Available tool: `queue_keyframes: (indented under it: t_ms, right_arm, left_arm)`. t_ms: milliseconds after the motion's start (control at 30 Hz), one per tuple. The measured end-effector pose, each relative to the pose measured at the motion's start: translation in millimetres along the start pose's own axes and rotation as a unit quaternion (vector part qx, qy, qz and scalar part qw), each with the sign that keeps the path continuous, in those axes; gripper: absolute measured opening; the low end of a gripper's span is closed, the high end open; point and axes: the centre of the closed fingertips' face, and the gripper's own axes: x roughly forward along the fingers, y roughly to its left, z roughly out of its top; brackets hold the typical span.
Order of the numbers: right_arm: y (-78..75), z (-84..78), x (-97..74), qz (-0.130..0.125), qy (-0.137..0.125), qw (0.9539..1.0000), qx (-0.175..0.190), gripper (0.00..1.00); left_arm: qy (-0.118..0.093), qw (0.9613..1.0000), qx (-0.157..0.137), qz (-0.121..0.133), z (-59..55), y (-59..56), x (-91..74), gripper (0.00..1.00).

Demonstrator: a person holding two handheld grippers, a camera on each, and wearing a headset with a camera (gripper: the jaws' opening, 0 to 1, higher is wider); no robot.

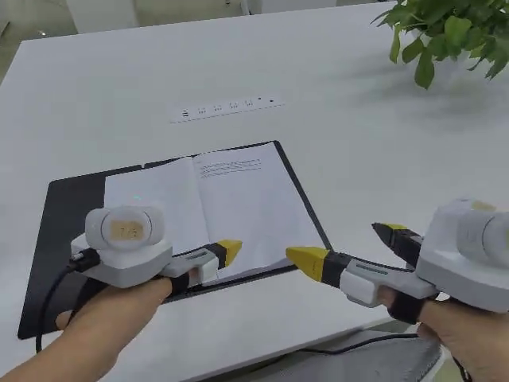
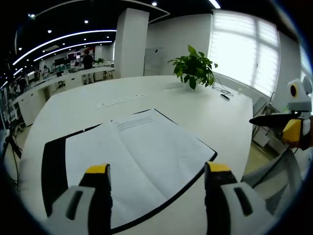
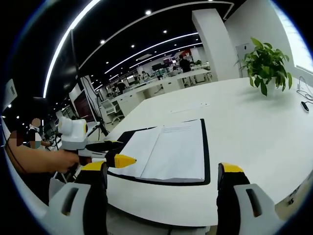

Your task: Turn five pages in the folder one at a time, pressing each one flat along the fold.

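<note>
Black-covered, the folder (image 1: 71, 231) lies open on the white table (image 1: 358, 135) in your head view, with your left gripper (image 1: 227, 253) at its near edge and your right gripper (image 1: 347, 247) just off its near right corner. Your left gripper view shows those jaws spread wide and empty, framing the pages. Your right gripper view shows the same: jaws wide apart, holding nothing, folder ahead.

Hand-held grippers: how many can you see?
2. The left hand-held gripper is at the folder's near edge. The right hand-held gripper is beside it, past the folder's right edge.
</note>
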Motion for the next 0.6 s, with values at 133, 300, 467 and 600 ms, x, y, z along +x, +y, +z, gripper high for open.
queue_keyframes:
  t_ms: [133,300,467,600]
  right_arm:
    - [-3.1,-2.6,0.6,0.001,0.005,1.0000,-0.002,0.92]
    - [-9.2,-6.3,2.8,-0.001,0.011,0.9999,-0.002,0.92]
    - [-13.5,-8.9,4.2,-0.001,0.013,0.9999,0.005,0.92]
    - [-18.9,-9.7,5.9,-0.001,0.012,0.9998,0.015,0.92]
  left_arm:
    - [0.003,0.9999,0.007,-0.011,-0.3,-10.1,16.8,0.75]
    - [0.004,0.9996,0.012,-0.024,-2.5,-23.3,38.4,0.73]
    - [0.011,0.9993,0.019,-0.031,-7.2,-34.6,54.0,0.70]
    - [0.012,0.9990,0.021,-0.039,-10.1,-46.6,68.7,0.67]
